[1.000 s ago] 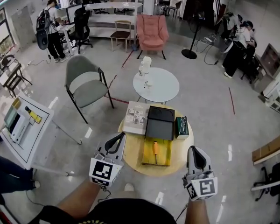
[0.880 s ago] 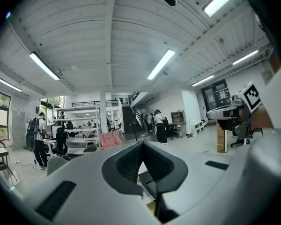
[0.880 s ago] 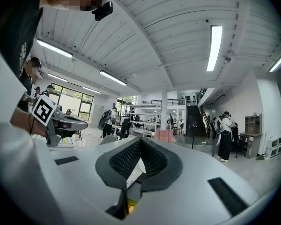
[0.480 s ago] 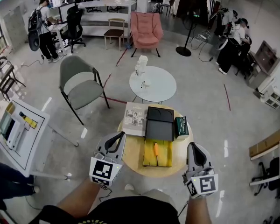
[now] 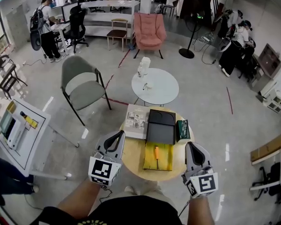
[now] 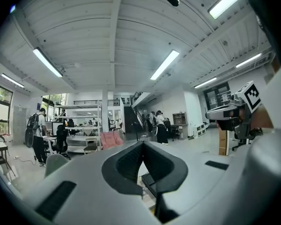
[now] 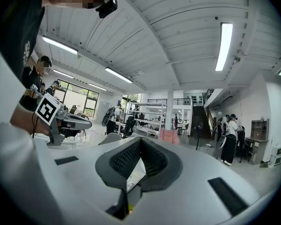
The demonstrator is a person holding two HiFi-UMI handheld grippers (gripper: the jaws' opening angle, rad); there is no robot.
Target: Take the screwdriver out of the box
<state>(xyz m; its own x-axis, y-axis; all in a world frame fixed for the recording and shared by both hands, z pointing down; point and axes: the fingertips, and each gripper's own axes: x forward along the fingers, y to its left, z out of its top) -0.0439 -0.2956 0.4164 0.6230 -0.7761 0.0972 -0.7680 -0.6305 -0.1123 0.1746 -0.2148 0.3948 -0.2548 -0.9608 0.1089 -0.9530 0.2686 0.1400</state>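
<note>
Hovering beside screwdriver [image 5: 155,153] in yellow box [image 5: 165,159], left gripper [image 5: 116,136], right gripper [image 5: 192,146], jaws together, empty.

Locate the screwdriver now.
Head view, lower centre: the screwdriver lies in the yellow box on the round wooden table, just below the black lid.

Orange-handled screwdriver [image 5: 155,152], yellow box [image 5: 165,156], black case [image 5: 160,125], pink armchair [image 5: 149,29], grey chair [image 5: 86,92]

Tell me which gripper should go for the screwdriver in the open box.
Right, narrowly. The right gripper sits slightly nearer the screwdriver in the box than the left gripper. Both are shut and empty, so it must open first.
</note>
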